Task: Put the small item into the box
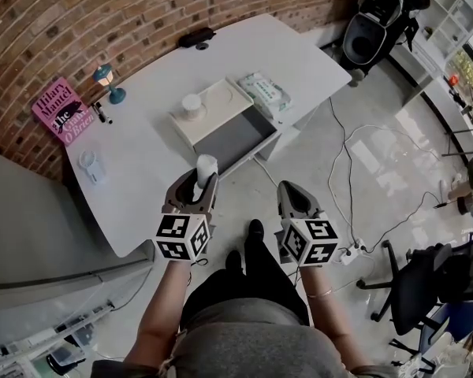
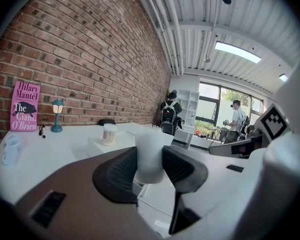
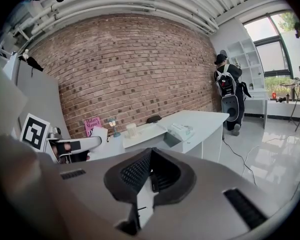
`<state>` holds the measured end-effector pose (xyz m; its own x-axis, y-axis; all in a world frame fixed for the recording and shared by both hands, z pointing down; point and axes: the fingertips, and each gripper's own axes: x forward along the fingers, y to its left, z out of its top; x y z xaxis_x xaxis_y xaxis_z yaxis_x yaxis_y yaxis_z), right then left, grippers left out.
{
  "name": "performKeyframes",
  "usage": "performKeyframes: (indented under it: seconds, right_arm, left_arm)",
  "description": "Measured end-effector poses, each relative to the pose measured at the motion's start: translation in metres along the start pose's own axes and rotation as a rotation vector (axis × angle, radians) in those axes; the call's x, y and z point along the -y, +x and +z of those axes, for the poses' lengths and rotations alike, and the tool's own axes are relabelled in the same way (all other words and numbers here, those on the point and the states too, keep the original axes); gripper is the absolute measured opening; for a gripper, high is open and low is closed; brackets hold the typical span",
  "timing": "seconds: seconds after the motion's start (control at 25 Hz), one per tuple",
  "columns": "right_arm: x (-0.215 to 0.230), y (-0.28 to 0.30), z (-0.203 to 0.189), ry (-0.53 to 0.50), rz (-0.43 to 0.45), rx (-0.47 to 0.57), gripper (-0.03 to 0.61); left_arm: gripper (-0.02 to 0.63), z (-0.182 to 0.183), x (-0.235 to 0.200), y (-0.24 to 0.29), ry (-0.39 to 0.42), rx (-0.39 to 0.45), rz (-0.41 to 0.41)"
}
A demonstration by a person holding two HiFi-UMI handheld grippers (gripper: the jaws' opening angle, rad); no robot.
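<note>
My left gripper (image 1: 201, 181) is shut on a small white cup-shaped item (image 1: 206, 167), which stands upright between its dark pads (image 2: 121, 174). In the left gripper view the item (image 2: 150, 153) fills the gap between the jaws. It hangs just in front of the table's near edge, short of the open white box (image 1: 235, 138) with a grey inside. The box's flat lid part (image 1: 217, 101) carries a small jar of cotton swabs (image 1: 191, 105). My right gripper (image 1: 290, 189) is over the floor to the right, with its jaws shut on nothing (image 3: 151, 171).
The white table (image 1: 154, 144) also holds a tissue pack (image 1: 265, 91), a pink book (image 1: 61, 110), a small lamp (image 1: 106, 81), a clear cup (image 1: 91, 165) and a black object (image 1: 195, 36). Cables and a power strip (image 1: 351, 250) lie on the floor. An office chair (image 1: 426, 282) is at the right.
</note>
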<state>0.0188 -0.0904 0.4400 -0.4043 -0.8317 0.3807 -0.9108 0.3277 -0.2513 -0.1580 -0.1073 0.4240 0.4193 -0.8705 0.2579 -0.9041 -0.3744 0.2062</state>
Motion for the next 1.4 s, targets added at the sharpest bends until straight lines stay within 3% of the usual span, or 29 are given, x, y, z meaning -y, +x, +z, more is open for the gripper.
performKeyframes:
  seconds: [0.72,1.4]
  right_arm:
    - [0.027,0.055,0.031,0.009,0.054,-0.005,0.006]
    - [0.056,0.107,0.041,0.024,0.134,-0.062,0.006]
  left_arm:
    - [0.169,0.016,-0.021,0.048,0.035,-0.035,0.063]
    - [0.169,0.012,-0.032,0.1,0.069,-0.121,0.133]
